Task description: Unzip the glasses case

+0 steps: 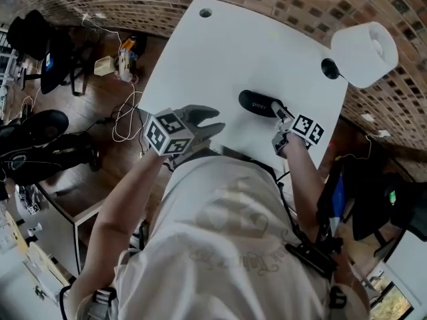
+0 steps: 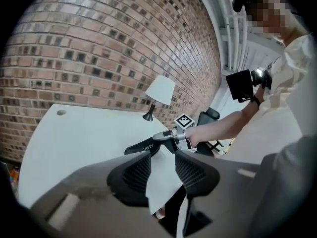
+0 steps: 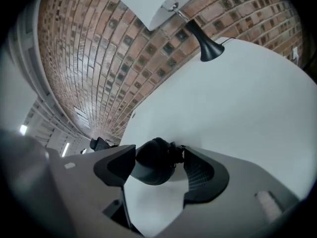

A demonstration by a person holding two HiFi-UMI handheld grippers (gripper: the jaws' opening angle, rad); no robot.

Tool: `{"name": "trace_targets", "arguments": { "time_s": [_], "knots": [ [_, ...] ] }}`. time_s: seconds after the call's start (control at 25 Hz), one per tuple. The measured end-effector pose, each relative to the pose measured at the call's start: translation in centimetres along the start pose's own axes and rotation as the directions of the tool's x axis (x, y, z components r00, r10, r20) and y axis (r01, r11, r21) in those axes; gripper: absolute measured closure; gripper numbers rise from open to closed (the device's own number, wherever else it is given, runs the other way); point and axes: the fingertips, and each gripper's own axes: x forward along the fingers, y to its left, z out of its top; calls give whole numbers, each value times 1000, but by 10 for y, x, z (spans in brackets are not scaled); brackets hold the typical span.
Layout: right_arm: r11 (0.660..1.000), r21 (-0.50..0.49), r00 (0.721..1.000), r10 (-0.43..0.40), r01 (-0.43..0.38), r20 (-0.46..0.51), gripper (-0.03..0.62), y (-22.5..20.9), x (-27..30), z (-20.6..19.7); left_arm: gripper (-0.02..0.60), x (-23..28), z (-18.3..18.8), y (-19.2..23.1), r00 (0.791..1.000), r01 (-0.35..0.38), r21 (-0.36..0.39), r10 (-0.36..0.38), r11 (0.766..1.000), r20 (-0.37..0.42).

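Note:
The black glasses case [image 1: 257, 103] lies on the white table [image 1: 220, 52], near its front right. My right gripper [image 1: 280, 111] is at the case's right end. In the right gripper view that rounded end [image 3: 153, 161] sits between the wide-set jaws of the right gripper [image 3: 159, 157], with the zip hardware next to the right pad; no squeeze shows. My left gripper [image 1: 212, 121] hovers left of the case, over the table's front edge. In the left gripper view its jaws [image 2: 163, 170] stand apart with nothing between them, and the case [image 2: 141, 148] lies ahead.
A white-shaded lamp [image 1: 363, 52] on a black base [image 1: 329, 68] stands at the table's back right. A cable hole [image 1: 205, 12] is at the far corner. A brick wall runs behind. Chairs and cables [image 1: 123, 122] are on the floor to the left.

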Motion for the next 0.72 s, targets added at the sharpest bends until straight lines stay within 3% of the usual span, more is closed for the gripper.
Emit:
{"name": "trace_targets", "arguments": {
  "time_s": [0.2, 0.48, 0.72],
  "knots": [
    [983, -98, 988, -152, 154, 26, 279, -16, -1, 1, 433, -22, -11, 20, 1000, -10, -7, 10, 1000, 25],
    [974, -119, 975, -179, 195, 129, 281, -4, -12, 6, 443, -41, -27, 27, 999, 38, 4, -38, 999, 22],
    [987, -89, 968, -115, 138, 222, 285, 11, -43, -5, 453, -33, -31, 27, 996, 87, 25, -87, 996, 36]
  ]
}}
